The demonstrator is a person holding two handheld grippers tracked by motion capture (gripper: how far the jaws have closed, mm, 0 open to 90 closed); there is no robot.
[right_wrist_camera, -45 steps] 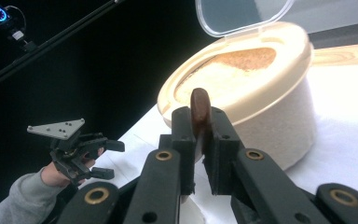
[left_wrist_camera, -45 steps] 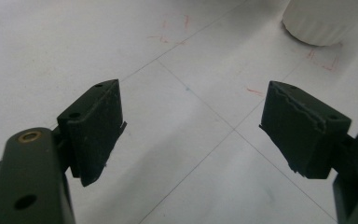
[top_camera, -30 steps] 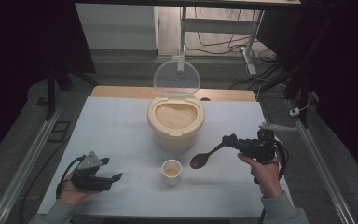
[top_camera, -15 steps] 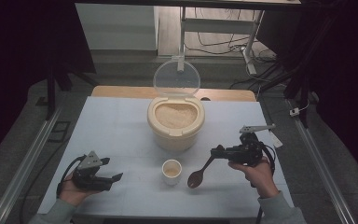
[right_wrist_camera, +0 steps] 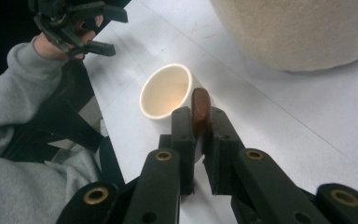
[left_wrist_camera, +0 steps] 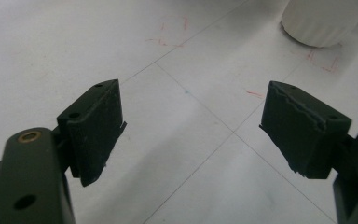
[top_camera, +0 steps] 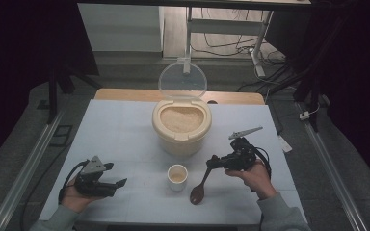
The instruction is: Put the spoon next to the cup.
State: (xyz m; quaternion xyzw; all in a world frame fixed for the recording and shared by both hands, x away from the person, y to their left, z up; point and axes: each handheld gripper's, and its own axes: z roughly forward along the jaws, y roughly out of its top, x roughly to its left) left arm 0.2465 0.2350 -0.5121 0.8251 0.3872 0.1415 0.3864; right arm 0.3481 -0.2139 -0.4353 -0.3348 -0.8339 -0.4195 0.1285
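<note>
A brown wooden spoon [top_camera: 200, 186] hangs steeply from my right gripper [top_camera: 214, 162], its bowl low over the table just right of a small white cup [top_camera: 177, 175]. In the right gripper view the jaws of that gripper [right_wrist_camera: 197, 122] are shut on the spoon handle [right_wrist_camera: 200, 105], with the cup [right_wrist_camera: 164, 91] just beyond. A beige rice container [top_camera: 181, 124] stands behind the cup, its clear lid [top_camera: 182, 79] raised and rice showing inside. My left gripper [top_camera: 116, 174] rests at the near left with its jaws open and nothing between them; its pads [left_wrist_camera: 95, 130] stand wide apart over bare table.
The white table [top_camera: 125, 130] has faint grid lines and red marks. The cup's base [left_wrist_camera: 321, 21] shows at the far right of the left gripper view. The container's wall [right_wrist_camera: 303, 32] rises close on the right of the right gripper view. A sleeve [right_wrist_camera: 23, 140] lies along the table's near edge.
My right hand has come down and toward the cup. The spoon has tipped from nearly level to steeply bowl-down, close to the table. The left gripper has stayed put.
</note>
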